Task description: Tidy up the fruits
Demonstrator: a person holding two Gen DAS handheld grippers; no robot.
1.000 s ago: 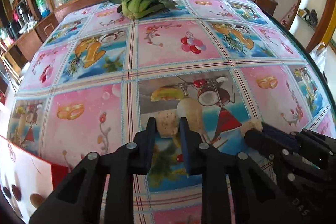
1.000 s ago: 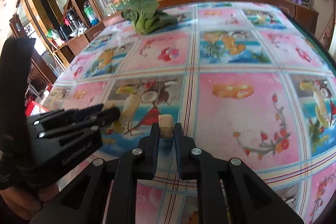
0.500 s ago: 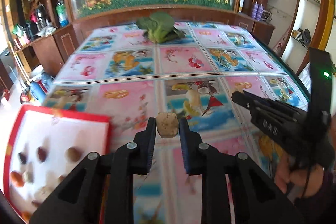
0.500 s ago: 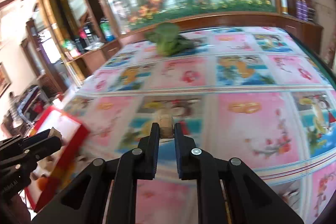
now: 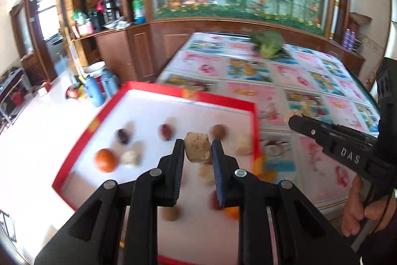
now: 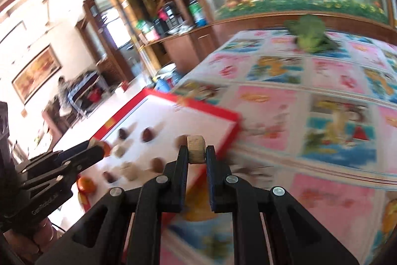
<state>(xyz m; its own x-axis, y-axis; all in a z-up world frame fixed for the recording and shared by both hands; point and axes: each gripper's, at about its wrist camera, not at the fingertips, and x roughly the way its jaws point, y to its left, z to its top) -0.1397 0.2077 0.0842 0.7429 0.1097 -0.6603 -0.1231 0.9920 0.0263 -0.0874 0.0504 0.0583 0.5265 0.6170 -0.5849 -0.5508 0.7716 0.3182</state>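
1. A tan chunk is pinched between the fingers of the left gripper and is held above the white floor of the red-rimmed tray.
2. A smaller tan piece is clamped in the right gripper; it is seen over the near right edge of the tray, at the border with the tablecloth.
3. In the left wrist view, the right gripper is seen to the right of the tray, over the tablecloth, with its piece showing at the tip.
4. In the right wrist view, the left gripper is seen at the left, over the tray.
5. Loose fruits are spread over the tray floor: an orange near the left rim, two dark red fruits behind it, a brown round one and several pale lumps. Most are blurred.
6. A second orange is partly hidden behind the right finger of the left gripper.
7. A green leafy vegetable lies at the far end of the tablecloth, well apart from the tray.
8. The tray overhangs the table's left edge; below it, blue bottles stand on the floor.
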